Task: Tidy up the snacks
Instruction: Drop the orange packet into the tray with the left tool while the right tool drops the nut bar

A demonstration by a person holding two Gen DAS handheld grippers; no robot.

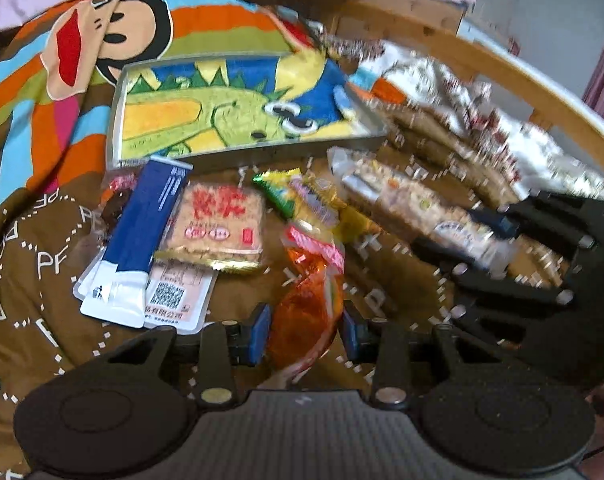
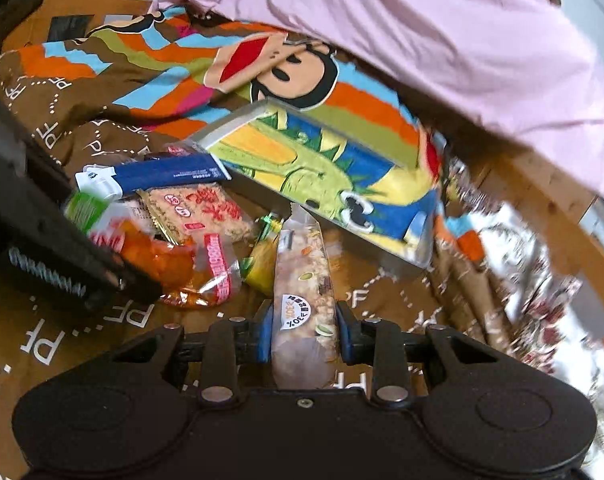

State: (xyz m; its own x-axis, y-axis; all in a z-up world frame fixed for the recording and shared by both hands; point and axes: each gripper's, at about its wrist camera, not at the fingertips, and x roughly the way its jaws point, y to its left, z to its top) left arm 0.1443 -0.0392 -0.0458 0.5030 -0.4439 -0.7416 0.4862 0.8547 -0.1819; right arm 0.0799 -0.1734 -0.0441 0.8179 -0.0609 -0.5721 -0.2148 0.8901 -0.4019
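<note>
Both tongs are loaded. Left tongs point(image 1: 305, 334) are closed partway on the orange snack bag point(image 1: 308, 320), blue pads touching each side; right tongs point(image 2: 304, 334) are closed on the clear nut bar point(image 2: 304, 280) at its near end, w/ most of the pack sticking out fwd. The rest of the snacks lie in a heap on the brown bedspread point(image 1: 33, 264) just in front of the dino tray point(image 1: 229, 104): blue-white sachet point(image 1: 141, 232), red-print rice cracker point(image 1: 217, 220), green-yellow candy packs point(image 1: 289, 192). Risks, as I judge: the orange bag is slick film gripped near one end, so it could slide out or swing; the long bar may droop & catch the tray's near wall point(image 2: 261, 196) on the way in. The two tongs sit close together, so crossing paths could bump. Tray is open w/ free floor inside; bed is soft & rumpled, so the tray may tip if pressed. Wooden bed rail point(image 1: 542, 92) bounds the right side; pink sheet point(image 2: 422, 20) hangs beyond the tray.
</note>
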